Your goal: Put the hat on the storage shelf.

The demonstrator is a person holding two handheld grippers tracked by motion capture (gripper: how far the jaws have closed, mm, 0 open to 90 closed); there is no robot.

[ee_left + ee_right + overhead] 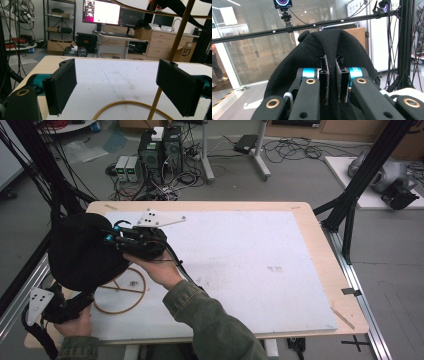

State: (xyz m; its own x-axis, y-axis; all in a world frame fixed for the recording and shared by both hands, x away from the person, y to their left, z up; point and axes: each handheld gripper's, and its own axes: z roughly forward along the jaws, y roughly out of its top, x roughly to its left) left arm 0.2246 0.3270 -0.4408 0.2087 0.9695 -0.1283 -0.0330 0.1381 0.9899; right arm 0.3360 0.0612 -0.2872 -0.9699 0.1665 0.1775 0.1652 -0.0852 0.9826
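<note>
Nearest to me, my left gripper (50,307) sits low at the table's near-left corner with its jaws standing wide apart and nothing between the pads; just ahead of it stands the thin golden-brown wire stand with a round ring base (120,292) on the white foam board (250,265), its upright rod (175,50) rising past the pad on the right of the left gripper view; above that, my right gripper (112,239) is clamped tight on a fold of the rounded black woven-fabric hat (80,252), which hangs over the stand's left side and, I judge, is being lowered onto it; in the right gripper view the pinched cloth (331,75) runs straight up between the pads; beyond, bare board and then the cluttered floor; my worry is the light stand tipping or skidding if the hat drags sideways on it, since the left gripper isn't steadying it, or the fabric snagging on the pads at release.
</note>
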